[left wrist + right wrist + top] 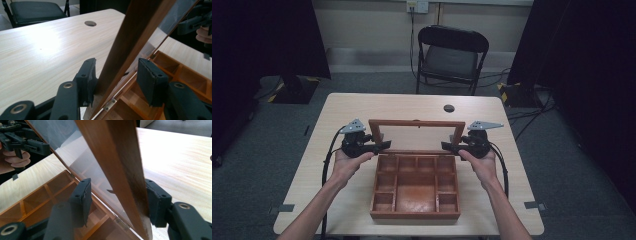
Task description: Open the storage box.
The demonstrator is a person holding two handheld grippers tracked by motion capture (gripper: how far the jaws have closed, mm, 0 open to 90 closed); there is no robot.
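Both hands reach forward, left tongs (384, 145) and right tongs (446, 145) parted astride the raised lid (417, 123) side rails.

Dim high view with dark corners; glare whitens the tabletop (42, 40) in the left gripper view; near jaws look soft.

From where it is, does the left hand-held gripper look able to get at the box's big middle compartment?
Probably yes: the left hand-held gripper sits astride the raised lid's left side, and the box lies open below, the middle compartment uncovered.
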